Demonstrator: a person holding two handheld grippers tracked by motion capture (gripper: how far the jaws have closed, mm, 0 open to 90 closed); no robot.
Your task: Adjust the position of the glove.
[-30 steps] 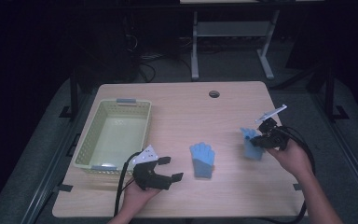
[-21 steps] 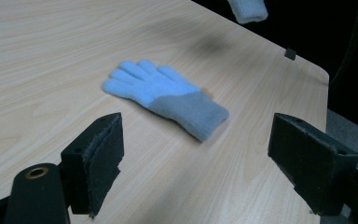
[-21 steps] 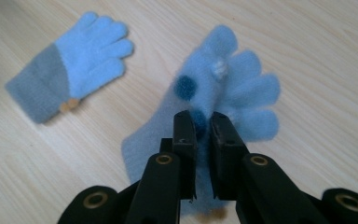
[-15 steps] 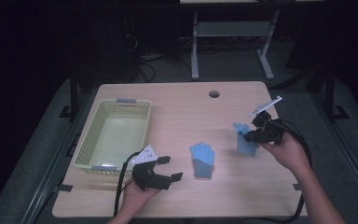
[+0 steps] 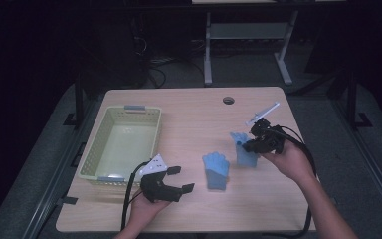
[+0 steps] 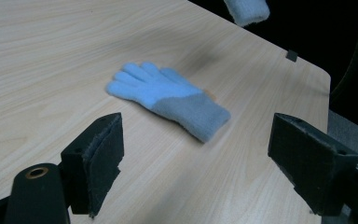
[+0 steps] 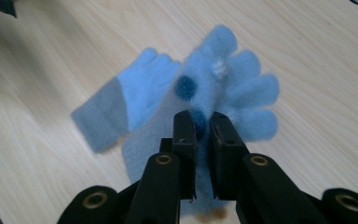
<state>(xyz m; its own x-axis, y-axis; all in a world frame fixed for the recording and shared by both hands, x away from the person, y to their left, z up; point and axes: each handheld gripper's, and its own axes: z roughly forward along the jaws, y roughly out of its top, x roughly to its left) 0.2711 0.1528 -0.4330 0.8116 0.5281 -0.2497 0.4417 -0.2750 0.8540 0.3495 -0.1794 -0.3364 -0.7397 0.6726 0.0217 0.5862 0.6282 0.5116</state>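
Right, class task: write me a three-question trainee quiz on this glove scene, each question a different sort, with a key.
1. True or false: the right gripper is shut on the dotted glove.
2. Where does the plain glove lie?
A in the basket
B flat on the table
C on the floor
3. Fill in: the left gripper's jaws stand ____.

Key
1. True.
2. B.
3. Open, with nothing between them.

Dark room; grey metal stand (image 5: 243,45) behind the wooden table (image 5: 194,109).
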